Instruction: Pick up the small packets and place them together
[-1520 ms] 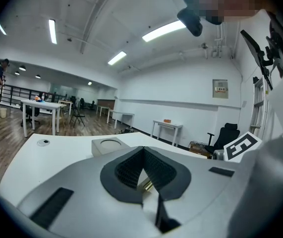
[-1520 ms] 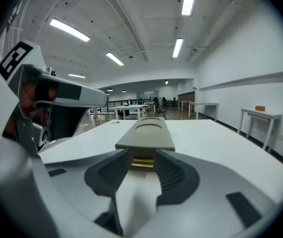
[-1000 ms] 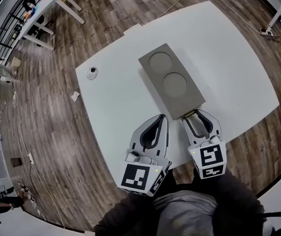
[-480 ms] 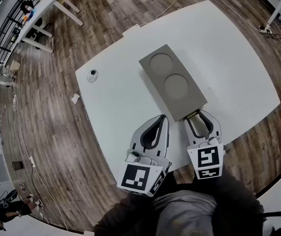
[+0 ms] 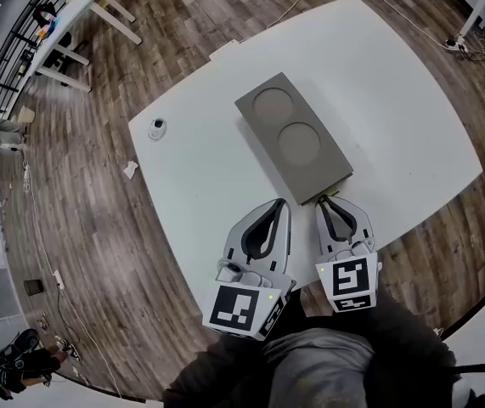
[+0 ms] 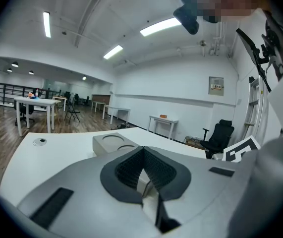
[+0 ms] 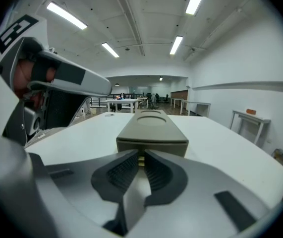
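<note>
A flat grey box (image 5: 293, 143) with two round recesses lies on the white table (image 5: 200, 177). From the slot at its near end a thin yellowish packet (image 7: 141, 159) sticks out. My right gripper (image 5: 322, 202) is at that end. Its jaws have just been closing and now pinch the packet's edge (image 5: 324, 197) between the dark ribbed pads (image 7: 124, 170). My left gripper (image 5: 279, 204) hovers beside it on the left, short of the box, shut with nothing in it. In the left gripper view its tips (image 6: 142, 150) meet, with the box (image 6: 114, 143) beyond them.
A small round fitting (image 5: 158, 127) is set in the table near its left edge. A paper scrap (image 5: 130, 167) lies on the wood floor. The table's near edge runs just under both grippers. Other desks (image 5: 81, 15) stand far off at the upper left.
The right gripper's jaws have narrowed from wide apart to nearly together around the packet at the box's near end. The left gripper has stayed put.
</note>
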Demonstrator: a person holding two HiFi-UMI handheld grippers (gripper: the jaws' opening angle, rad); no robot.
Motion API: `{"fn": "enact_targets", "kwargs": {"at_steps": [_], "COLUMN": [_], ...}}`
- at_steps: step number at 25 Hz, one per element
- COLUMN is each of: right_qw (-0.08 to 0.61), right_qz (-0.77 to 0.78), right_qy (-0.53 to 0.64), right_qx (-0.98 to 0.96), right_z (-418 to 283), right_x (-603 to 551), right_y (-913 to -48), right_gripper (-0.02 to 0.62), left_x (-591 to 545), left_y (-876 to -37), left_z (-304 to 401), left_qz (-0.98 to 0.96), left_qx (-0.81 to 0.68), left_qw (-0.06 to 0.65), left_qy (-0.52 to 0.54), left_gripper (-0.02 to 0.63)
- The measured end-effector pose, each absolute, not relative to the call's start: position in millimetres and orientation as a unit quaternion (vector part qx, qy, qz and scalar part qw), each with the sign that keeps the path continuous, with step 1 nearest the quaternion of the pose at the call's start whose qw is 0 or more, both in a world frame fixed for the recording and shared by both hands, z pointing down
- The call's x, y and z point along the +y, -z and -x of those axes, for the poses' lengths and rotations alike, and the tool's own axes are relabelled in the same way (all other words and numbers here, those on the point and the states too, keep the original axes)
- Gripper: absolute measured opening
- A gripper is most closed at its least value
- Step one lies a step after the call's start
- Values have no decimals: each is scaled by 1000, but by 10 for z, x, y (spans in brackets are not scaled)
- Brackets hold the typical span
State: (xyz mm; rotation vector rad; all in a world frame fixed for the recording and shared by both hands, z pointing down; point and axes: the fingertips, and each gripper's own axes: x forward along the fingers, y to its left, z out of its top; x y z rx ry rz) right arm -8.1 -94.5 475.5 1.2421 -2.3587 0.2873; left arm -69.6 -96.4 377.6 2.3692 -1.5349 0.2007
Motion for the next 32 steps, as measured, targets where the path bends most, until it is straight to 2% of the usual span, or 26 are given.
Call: {"fn": "enact_targets", "kwargs": {"at_steps": [4, 8, 11, 22, 23, 25, 32], "right_qw": [221, 209, 213, 237, 240, 243, 238], "right_qz": [-451, -440, -447, -448, -448, -450, -449], "right_qy": [-131, -145, -147, -167, -165, -160, -154], "right_qx": [-854, -861, -856, -846, -845, -845, -847], "right_z": [6, 58, 32, -6, -14, -39, -83], "right_x": [-960, -954, -956, -1042, -1042, -1052, -931], "right_y": [-4778, -4764, -4769, -4882, -4888, -4901, -4897], "right_gripper": [58, 182, 227, 226, 223, 175, 175], "left_x": [-913, -962, -957, -977, -976, -983, -930], "left_y": [-3798, -3766, -3771, -3779, -3780, -3773, -3777], "left_z": [646, 638, 639, 652, 659, 663, 593], "left_qz": [-828, -829, -829, -831, -831, -831, -830], "left_qx": [-533, -533, -532, -528, -528, -529, -529], "left_qw": [161, 155, 157, 162, 161, 159, 156], "left_qy": [-69, -68, -70, -71, -71, -70, -76], "left_gripper": [3, 3, 3, 3, 3, 3, 3]}}
